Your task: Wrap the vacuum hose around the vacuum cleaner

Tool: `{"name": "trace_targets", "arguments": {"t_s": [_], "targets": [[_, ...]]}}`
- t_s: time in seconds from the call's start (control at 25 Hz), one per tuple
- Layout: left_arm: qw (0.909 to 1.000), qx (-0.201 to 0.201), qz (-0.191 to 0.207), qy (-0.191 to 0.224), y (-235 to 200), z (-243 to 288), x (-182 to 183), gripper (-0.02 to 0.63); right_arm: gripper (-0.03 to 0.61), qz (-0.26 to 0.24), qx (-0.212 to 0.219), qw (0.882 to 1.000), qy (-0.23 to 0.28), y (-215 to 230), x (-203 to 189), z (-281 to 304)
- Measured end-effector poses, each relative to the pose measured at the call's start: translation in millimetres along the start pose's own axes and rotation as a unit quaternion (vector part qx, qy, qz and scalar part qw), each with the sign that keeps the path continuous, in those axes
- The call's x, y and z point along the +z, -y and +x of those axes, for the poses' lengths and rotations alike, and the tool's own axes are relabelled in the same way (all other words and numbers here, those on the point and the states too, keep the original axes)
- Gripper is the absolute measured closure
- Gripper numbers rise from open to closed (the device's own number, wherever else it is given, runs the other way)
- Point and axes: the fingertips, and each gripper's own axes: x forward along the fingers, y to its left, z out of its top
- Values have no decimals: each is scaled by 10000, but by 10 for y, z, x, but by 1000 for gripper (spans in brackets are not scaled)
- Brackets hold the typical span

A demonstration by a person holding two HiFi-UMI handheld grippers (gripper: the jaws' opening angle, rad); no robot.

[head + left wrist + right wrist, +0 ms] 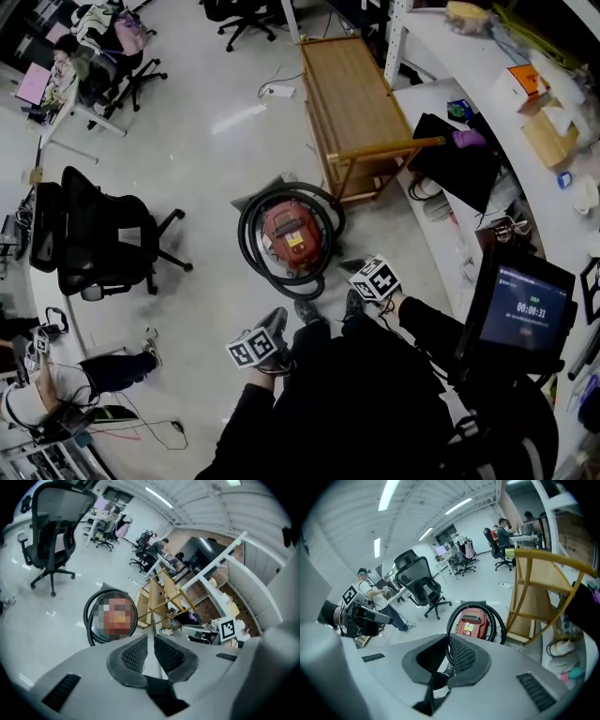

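Vacuum cleaner (293,234): red, sitting on the pale floor (206,159) near the middle of the head view.
Hose (246,234): black, lying in a ring all round the vacuum cleaner, with the loops overlapping at its 6 o'clock side.
Left hand-held gripper (151,638): being held above the floor at 7 o'clock from the vacuum cleaner. Its jaws are standing almost together, with only a slit between the pads, and are gripping nothing.
Right hand-held gripper (447,641): being held at 5 o'clock from the vacuum cleaner. Its jaws are resting closed and are holding nothing. The hose is showing beyond the tips, well apart from them.
Wooden cart (352,94): standing at 1 o'clock, just beside the hose ring.
Office chair (98,239): black, standing at 9 o'clock, well apart.
Desk (487,103): white, running along the 3 o'clock edge and carrying boxes.
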Motion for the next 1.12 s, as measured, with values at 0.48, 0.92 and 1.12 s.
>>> {"name": "trace_targets", "arguments": {"t_s": [0.48, 0.92, 1.12], "targets": [[9763, -480, 1555, 1428, 1060, -659, 758, 558, 551, -1260, 48, 9759, 1783, -759, 1167, -1110], [9696, 139, 1737, 1718, 952, -814, 751, 558, 560, -457, 36, 9864, 1578, -482, 959, -913], [9703, 401, 1744, 1625, 849, -846, 686, 558, 563, -511, 157, 9869, 1525, -459, 941, -798]]}}
